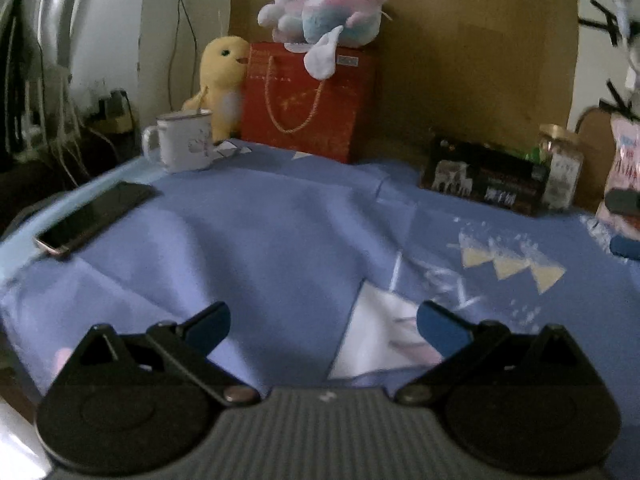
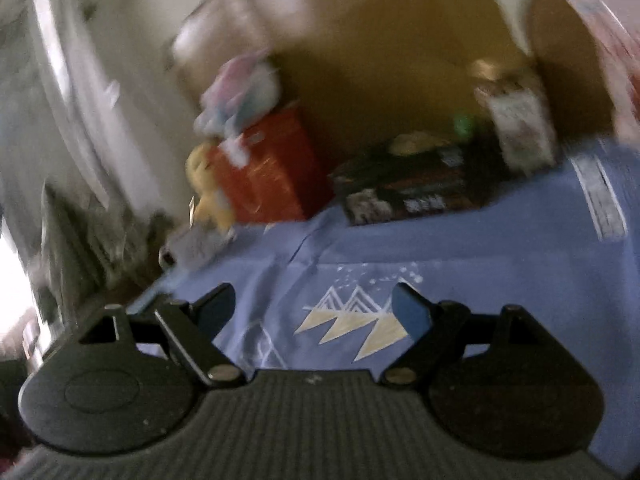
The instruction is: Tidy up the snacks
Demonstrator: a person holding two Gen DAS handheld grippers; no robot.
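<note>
Snacks, the dark box point(image 1: 482, 178), jar point(image 1: 560, 166) and pink bag point(image 1: 622, 168), await at the worktop's point(image 1: 280, 240) back; we judge reaching comes next, with both hand-held grippers, left point(image 1: 322, 322) and right point(image 2: 314, 306), wide and empty.

the left claw point(image 1: 323, 326) hangs with its jaws spread wide over a blue cloth point(image 1: 260, 240), gripping nothing. a phone point(image 1: 94, 219) lies at the cloth's left edge. at the back stand a white mug point(image 1: 182, 145), a yellow plush point(image 1: 224, 86) and a red gift bag point(image 1: 308, 102) with a pastel plush point(image 1: 324, 14) on top. to the right sit a dark snack box point(image 1: 482, 178), a jar point(image 1: 560, 166) and a pink snack bag point(image 1: 624, 172).
</note>
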